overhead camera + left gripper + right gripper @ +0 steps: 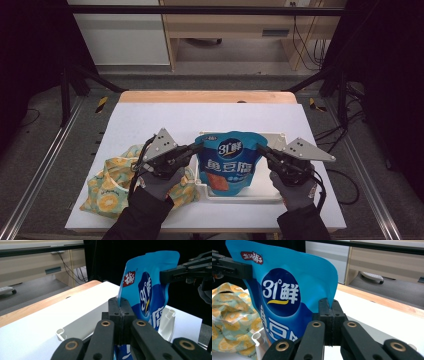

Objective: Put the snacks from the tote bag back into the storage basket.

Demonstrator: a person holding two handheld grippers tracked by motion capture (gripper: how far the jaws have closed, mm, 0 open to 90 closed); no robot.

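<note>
My sleeves are cut off by the bottom edge of the high view. The blue pouch (230,162) hides most of the white tray (280,192). My left hand (159,184) covers part of the yellow cloth bag (107,192).

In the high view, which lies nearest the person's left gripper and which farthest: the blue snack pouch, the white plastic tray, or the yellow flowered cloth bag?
From the left gripper:
1. Blue snack pouch: its edge is pinched in the shut jaws, just right of the gripper.
2. White plastic tray: under the pouch, right of the gripper.
3. Yellow flowered cloth bag: lower left, behind the jaws, by the person's forearm.
</note>
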